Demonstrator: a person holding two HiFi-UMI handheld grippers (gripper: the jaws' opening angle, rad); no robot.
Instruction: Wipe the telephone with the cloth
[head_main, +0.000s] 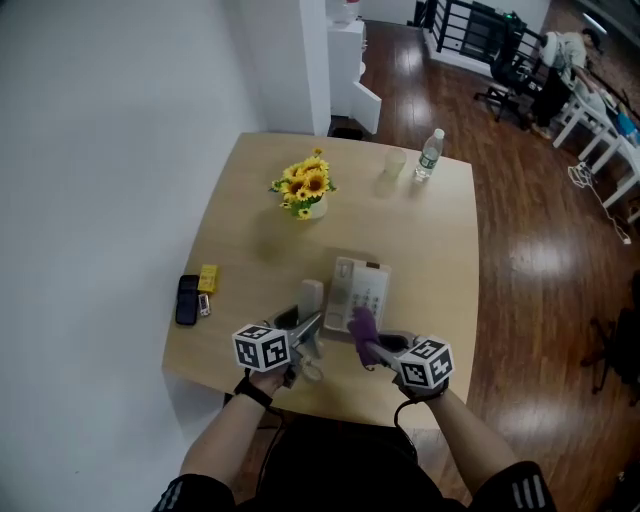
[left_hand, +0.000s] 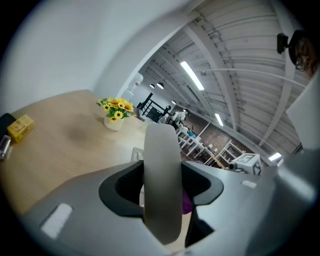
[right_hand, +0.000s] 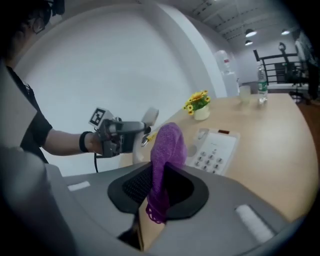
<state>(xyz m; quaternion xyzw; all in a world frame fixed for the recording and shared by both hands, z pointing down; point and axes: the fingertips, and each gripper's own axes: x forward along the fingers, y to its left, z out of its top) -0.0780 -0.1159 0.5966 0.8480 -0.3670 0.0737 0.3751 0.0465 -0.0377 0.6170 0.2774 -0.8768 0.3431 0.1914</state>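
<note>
Closed part-way with the left gripper (head_main: 306, 327) on the pale handset (left_hand: 161, 185), pressing its two flanks and leaving its length standing up out of the jaws. Held up just left of the telephone base (head_main: 362, 292), apart from the cradle. Judged a way of baring keypad and cradle for wiping while keeping the receiver out of the way.

Pinched tight with the right gripper (head_main: 374, 350) on the purple cloth (right_hand: 166, 150), bunched so as to stick out ahead of the jaws, with a short tail hanging below. Gripped so, most likely, to put a soft wad rather than hard pads against the plastic. Poised at the near edge of the base, over or against its near corner; cannot tell contact from any view.

Resting flat near the front middle of the table (head_main: 430, 250), keypad up, within reach of both arms. Probably about to start or just into the wipe; cannot tell how much of the surface is already covered.

Farther out, well clear of the work:
- a pot of sunflowers (head_main: 306, 186) toward the far side
- a clear cup (head_main: 394, 163) and a water bottle (head_main: 430, 153) by the far edge
- a black phone (head_main: 187, 299) and a small yellow box (head_main: 207, 278) near the left edge

Worth minding any cord between handset and base: not made out here.
</note>
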